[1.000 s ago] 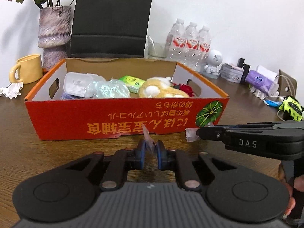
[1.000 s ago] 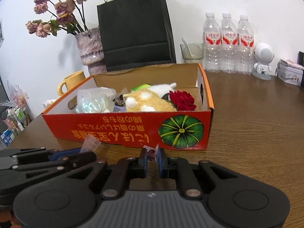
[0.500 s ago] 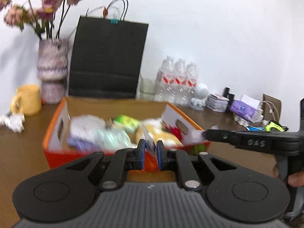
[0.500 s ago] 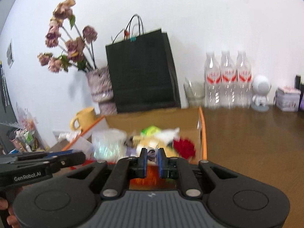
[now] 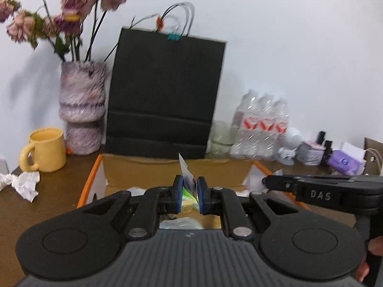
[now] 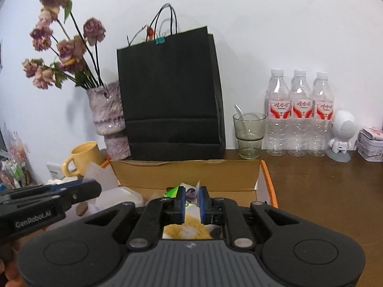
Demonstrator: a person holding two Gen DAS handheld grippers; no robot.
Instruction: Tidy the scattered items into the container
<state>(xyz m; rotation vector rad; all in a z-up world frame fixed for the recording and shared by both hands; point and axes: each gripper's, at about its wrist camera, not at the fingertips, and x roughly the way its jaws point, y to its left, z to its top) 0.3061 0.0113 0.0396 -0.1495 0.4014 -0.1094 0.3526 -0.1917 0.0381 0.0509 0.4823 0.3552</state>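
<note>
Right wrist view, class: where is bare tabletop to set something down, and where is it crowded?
Free: the wood table right of the orange box, in front of the water bottles. Crowded: inside the box, and around the yellow mug.

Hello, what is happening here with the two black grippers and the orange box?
A person is tidying small things into the orange cardboard box. Each hand holds a gripper above the open box. The left gripper is shut on a small clear packet, and the right gripper is shut on another small packet. Neither packet is released yet. The box already holds several items, including a yellow plush toy.
</note>
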